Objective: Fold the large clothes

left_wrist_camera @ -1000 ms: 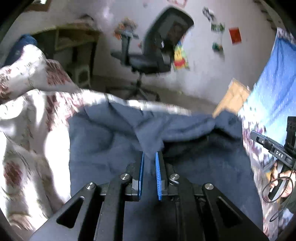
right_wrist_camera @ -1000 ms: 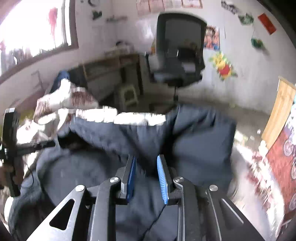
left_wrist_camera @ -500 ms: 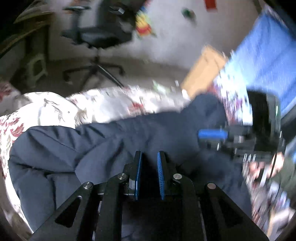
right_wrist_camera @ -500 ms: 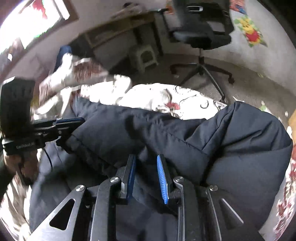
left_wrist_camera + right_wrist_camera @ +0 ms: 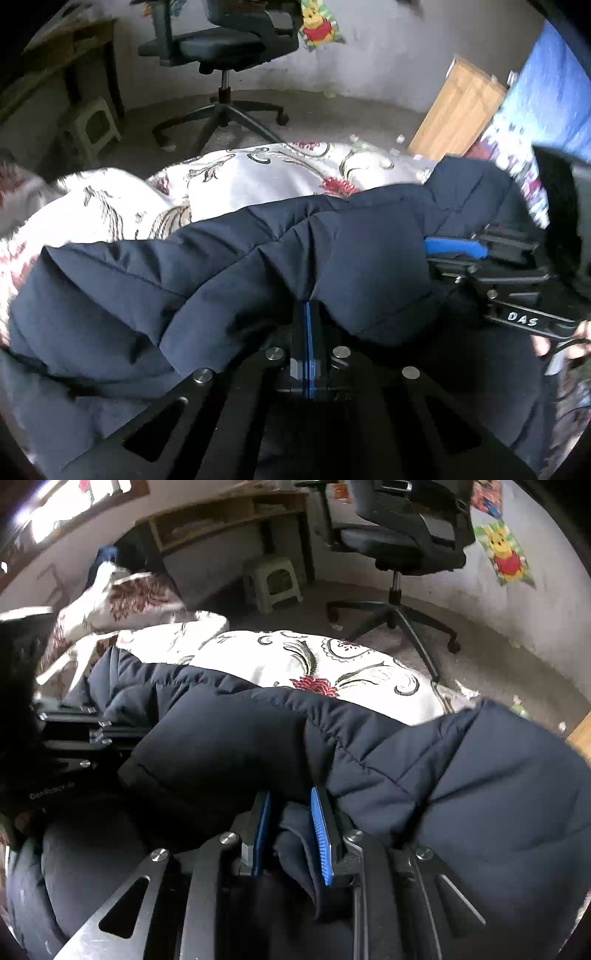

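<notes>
The left gripper (image 5: 307,317) is pressed together, its tips tucked under a puffy fold of the dark blue jacket (image 5: 258,266). The right gripper (image 5: 291,819) pinches a thick fold of it (its blue pads a little apart). The jacket lies just ahead, on the flowered blanket (image 5: 314,661).

A lived-in bedroom at home — floral bedspread (image 5: 258,181), office chair (image 5: 399,535), Pooh poster (image 5: 319,22), wooden desk (image 5: 221,517).

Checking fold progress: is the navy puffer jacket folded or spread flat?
Partly folded: the navy puffer jacket has one padded layer doubled over another on the floral bedcover.
</notes>
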Available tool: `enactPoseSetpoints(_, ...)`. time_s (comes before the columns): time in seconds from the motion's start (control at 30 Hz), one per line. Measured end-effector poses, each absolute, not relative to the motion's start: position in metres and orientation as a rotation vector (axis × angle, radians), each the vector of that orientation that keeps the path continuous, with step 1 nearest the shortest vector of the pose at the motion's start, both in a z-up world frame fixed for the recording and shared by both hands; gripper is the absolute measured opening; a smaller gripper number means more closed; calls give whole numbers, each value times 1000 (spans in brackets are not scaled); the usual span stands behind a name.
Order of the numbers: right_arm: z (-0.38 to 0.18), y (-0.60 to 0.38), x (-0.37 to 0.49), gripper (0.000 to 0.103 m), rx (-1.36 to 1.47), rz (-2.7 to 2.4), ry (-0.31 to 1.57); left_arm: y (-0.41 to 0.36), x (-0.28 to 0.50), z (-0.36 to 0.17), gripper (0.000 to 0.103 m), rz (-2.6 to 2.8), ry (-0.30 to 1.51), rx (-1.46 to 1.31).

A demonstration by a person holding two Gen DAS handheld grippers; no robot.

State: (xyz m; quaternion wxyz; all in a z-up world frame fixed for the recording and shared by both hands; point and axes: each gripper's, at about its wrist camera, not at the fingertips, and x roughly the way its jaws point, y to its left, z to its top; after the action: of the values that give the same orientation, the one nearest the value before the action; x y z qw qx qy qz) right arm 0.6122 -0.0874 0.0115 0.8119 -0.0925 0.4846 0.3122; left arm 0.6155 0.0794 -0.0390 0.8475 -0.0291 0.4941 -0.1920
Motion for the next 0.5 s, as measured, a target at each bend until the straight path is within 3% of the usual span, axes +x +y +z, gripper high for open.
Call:
enactPoseSetpoints(0.27, 75, -66, 594, 23, -112, 792, 954, 118, 596, -15, 3, -455, 1027, -152)
enactPoseSetpoints(0.5, 36, -31, 587, 23, -269, 772, 1046, 113, 587, -22, 4, -432, 1048, -130)
